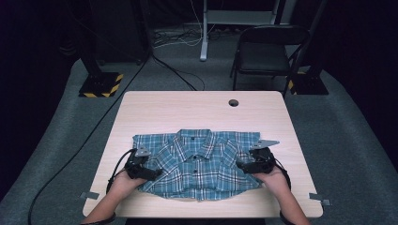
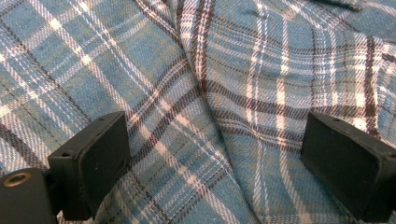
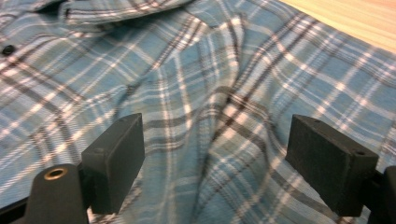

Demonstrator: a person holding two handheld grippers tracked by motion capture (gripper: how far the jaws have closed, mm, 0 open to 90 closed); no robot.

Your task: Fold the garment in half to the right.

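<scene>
A fixed high camera is looking forward and down over the table (image 1: 197, 105) from the person's side, while both gripper cameras are peering along their jaws, very close over the plaid shirt (image 1: 199, 161), the cloth all three views are sharing

shirt (image 1: 197, 161): woven cloth, blue plaid, soft matt weave, threads clear up close
table (image 1: 197, 110): pale wood-look top, smooth, faint sheen
left gripper (image 2: 212, 163): black jaws, matt hard plastic by the look, slightly grainy
right gripper (image 3: 215, 161): same dull black blocks
floor (image 1: 342, 140): grey carpet, rough
chair (image 1: 267, 49): black, dull seat
</scene>
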